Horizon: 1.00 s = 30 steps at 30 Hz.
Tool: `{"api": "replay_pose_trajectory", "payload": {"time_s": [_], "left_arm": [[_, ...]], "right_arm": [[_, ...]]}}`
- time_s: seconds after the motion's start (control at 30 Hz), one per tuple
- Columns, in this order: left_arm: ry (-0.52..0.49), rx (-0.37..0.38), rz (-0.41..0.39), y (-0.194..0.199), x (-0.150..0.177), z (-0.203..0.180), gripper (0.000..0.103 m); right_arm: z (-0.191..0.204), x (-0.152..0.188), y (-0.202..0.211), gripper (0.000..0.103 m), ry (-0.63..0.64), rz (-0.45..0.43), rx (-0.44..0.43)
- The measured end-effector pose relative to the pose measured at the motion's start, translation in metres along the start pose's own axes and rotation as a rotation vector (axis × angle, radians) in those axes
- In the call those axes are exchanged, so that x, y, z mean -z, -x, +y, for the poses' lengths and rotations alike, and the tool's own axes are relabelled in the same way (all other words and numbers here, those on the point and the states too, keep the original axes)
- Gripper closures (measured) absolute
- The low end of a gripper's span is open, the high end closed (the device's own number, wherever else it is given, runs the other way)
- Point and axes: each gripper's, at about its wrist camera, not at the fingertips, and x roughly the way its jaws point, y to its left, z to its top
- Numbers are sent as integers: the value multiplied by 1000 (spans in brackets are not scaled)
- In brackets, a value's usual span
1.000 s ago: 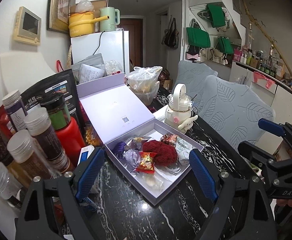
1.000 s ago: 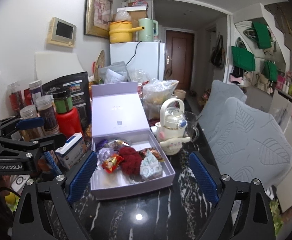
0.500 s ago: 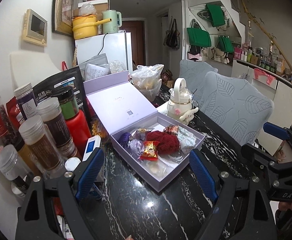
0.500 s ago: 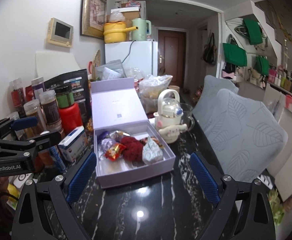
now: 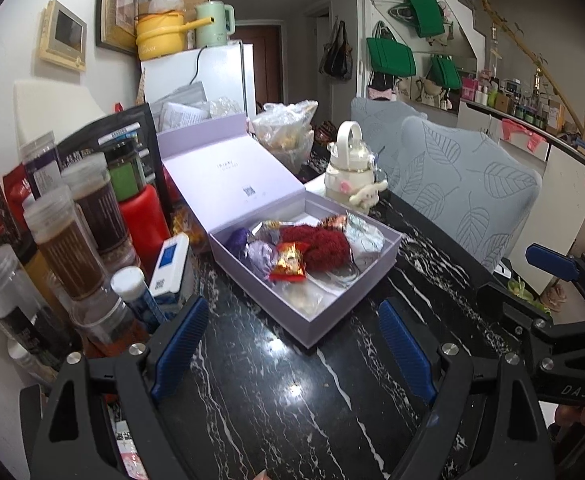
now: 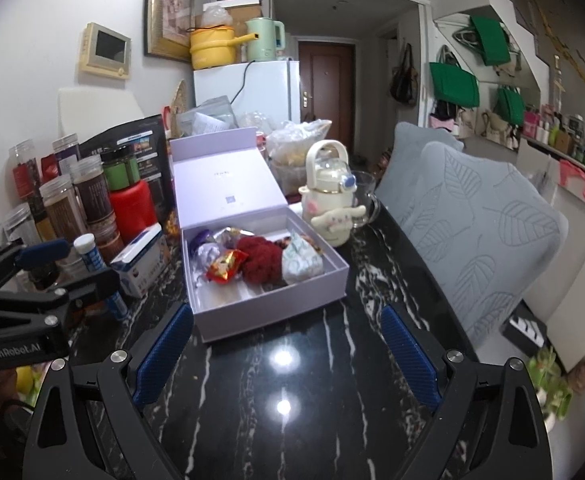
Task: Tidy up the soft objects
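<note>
Left gripper (image 5: 288,350): nearest item in its own view. Jaws wide apart, nothing between the blue pads, over bare black marble table (image 5: 276,412).

Right gripper (image 6: 286,354): likewise spread wide and empty, over the same table, just short of the box's near wall. From the left view it sits off to the right edge, beside and apart from the left one.

Lilac box (image 6: 276,312): open, lid standing back and leaning away. Lies directly ahead of both grippers. In the right view its long axis runs almost straight away from the gripper; in the left view it runs on a diagonal, near corner toward the gripper. Near half of the box floor largely bare apart from some clear wrapping; contents crowd the far half.

Contents, near to far:
- red and gold snack packet (image 6: 226,266), nearest the grippers, left of centre;
- dark red fluffy item (image 6: 262,260), centre, touching the packet;
- pale printed pouch (image 6: 302,260), right side, against the fluffy item;
- purple wrapped pieces (image 5: 248,246), far left.

Judgement: the right gripper looks better aligned for a straight reach over the near wall; the fluffy item lies ahead and slightly left of its midline.

Beyond: cream kettle with plush toy (image 6: 330,200), just past the box's far right corner; jars (image 5: 76,232) along the left wall.
</note>
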Motion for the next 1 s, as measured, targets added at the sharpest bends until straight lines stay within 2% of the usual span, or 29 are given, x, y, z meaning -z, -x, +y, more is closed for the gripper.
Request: {"api": "replay_pose_trajectory", "payload": {"time_s": [0.47,1.0], "left_arm": [[8,12,12,-8,4,4,15],[9,18,16,-12,2,5,15]], "right_arm": [[7,6,-13,7,-3,23,-44],[9,0,-18,7,4,23,-39]]}}
